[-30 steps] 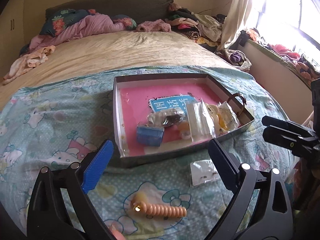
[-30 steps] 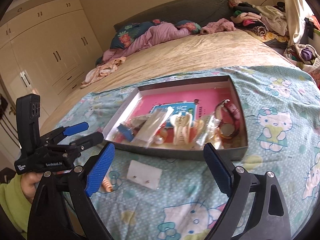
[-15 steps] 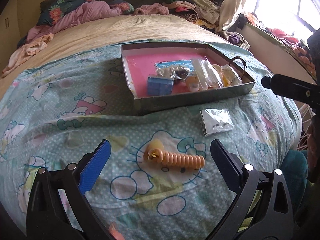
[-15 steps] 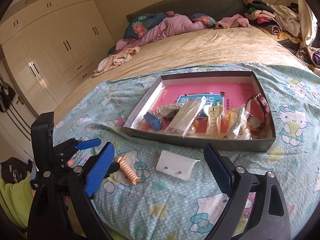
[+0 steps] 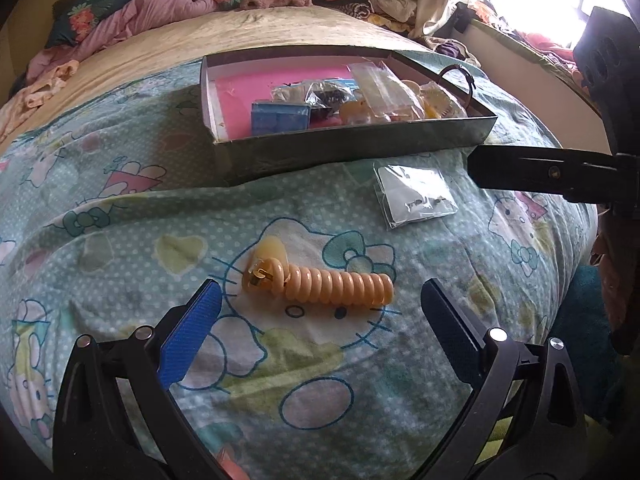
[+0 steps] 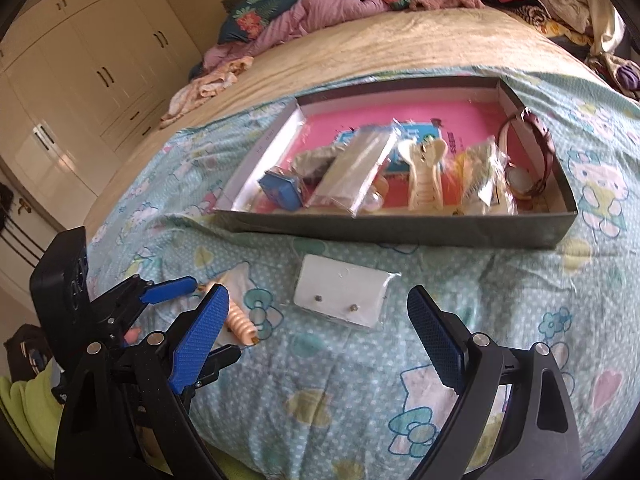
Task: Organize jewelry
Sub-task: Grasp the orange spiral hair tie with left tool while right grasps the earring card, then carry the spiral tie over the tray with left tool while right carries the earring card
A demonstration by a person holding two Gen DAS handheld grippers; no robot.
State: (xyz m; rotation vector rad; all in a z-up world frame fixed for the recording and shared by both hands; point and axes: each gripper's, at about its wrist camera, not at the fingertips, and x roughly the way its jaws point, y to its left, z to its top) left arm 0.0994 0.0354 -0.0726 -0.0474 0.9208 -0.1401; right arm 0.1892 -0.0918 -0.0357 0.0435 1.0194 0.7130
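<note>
A peach spiral hair tie lies on the Hello Kitty sheet, between the open jaws of my left gripper; it also shows in the right wrist view. A clear bag with an earring card lies in front of my open right gripper, and shows in the left wrist view. A shallow box with a pink floor holds a blue case, bags, a cream hair claw and a watch.
The sheet covers the foot of a bed. Pillows and clothes lie at the far end. White wardrobes stand at the left. My right gripper's finger reaches in at the right of the left wrist view.
Both grippers have pulled back from the box and dropped lower. The hair tie now lies between the left jaws, and the earring bag sits nearer the right gripper.
</note>
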